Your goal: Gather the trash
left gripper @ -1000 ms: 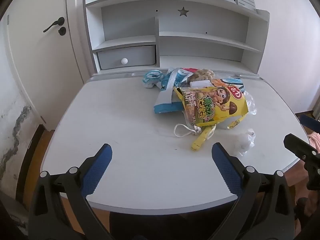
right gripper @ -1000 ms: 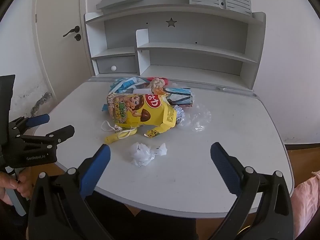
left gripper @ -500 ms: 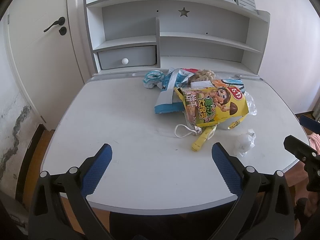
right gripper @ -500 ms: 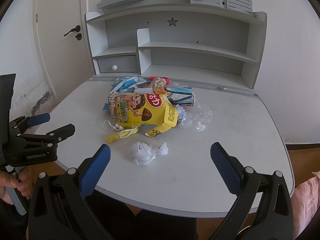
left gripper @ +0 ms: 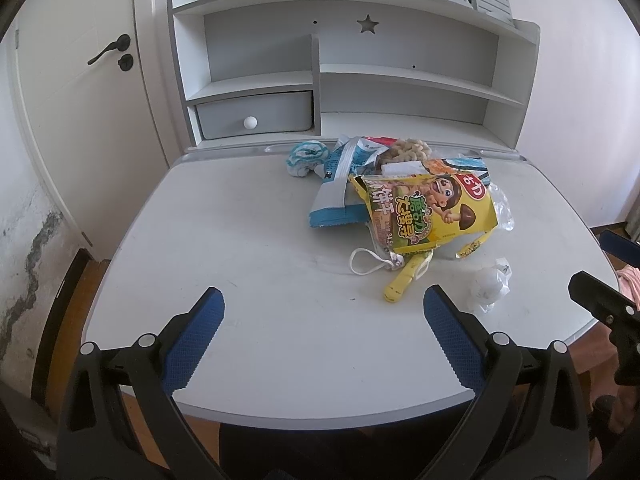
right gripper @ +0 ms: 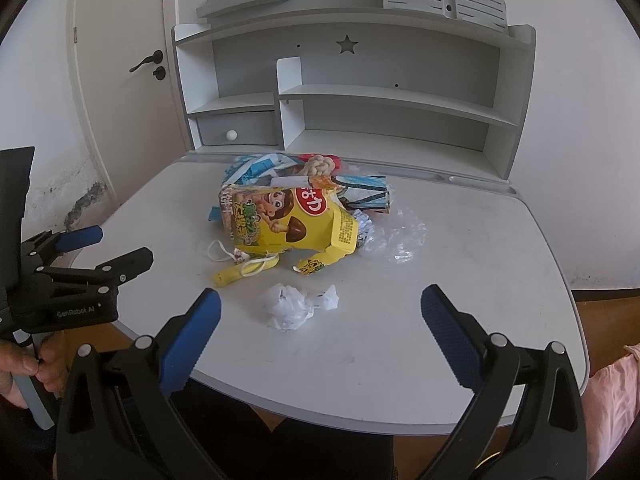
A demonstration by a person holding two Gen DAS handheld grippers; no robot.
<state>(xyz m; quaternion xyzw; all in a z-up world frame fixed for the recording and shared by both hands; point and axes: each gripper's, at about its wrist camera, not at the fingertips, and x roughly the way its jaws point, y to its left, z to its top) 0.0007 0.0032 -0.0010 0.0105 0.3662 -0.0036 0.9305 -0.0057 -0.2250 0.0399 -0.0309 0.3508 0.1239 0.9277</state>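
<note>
Tissue wad (right gripper: 298,304) lies just ahead of your wide-open right gripper (right gripper: 320,312), nearer than your equally wide left gripper (left gripper: 324,316).

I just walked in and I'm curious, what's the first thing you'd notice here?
The bright yellow snack bag with a cartoon kid jumps out, lying on top of a heap of wrappers in the middle of the white desk. Just in front of it sits a crumpled white tissue, apart from the pile. Both tongs, left and right, hang wide open over the near edge.
</note>
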